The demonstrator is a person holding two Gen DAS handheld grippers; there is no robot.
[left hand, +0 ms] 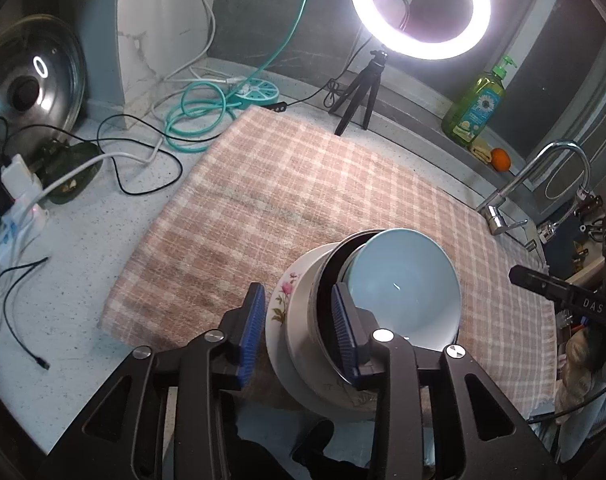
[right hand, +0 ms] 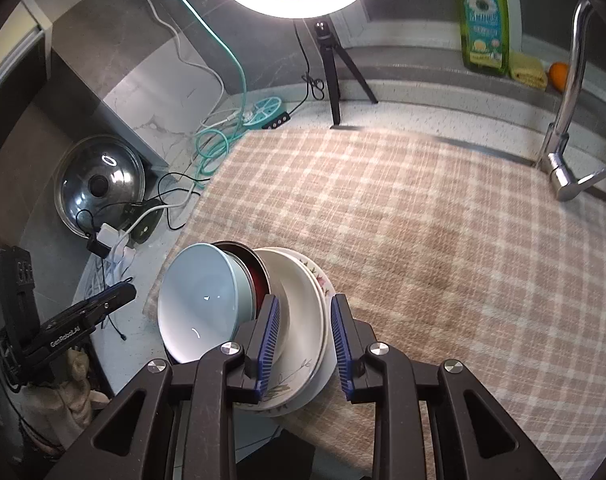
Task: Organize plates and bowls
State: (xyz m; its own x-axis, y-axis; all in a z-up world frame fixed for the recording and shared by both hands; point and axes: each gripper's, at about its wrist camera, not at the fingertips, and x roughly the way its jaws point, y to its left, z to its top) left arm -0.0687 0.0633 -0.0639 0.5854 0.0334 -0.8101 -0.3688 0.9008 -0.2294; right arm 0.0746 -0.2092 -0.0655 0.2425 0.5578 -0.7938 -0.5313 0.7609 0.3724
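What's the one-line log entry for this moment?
left gripper: open, straddling stack rim | right gripper: open, straddling floral plates | blue bowl nested on top | plaid cloth

from my left wrist camera, i read the white letters "das" on the black body of the right gripper, which reaches in from the right edge. from my right wrist camera, i read "genrobot.ai" in white along the black body of the left gripper, at the left edge. the green dish soap bottle on the ledge carries a blue label with a daisy picture; its printed lines are too small and blurred for me to read in either view.
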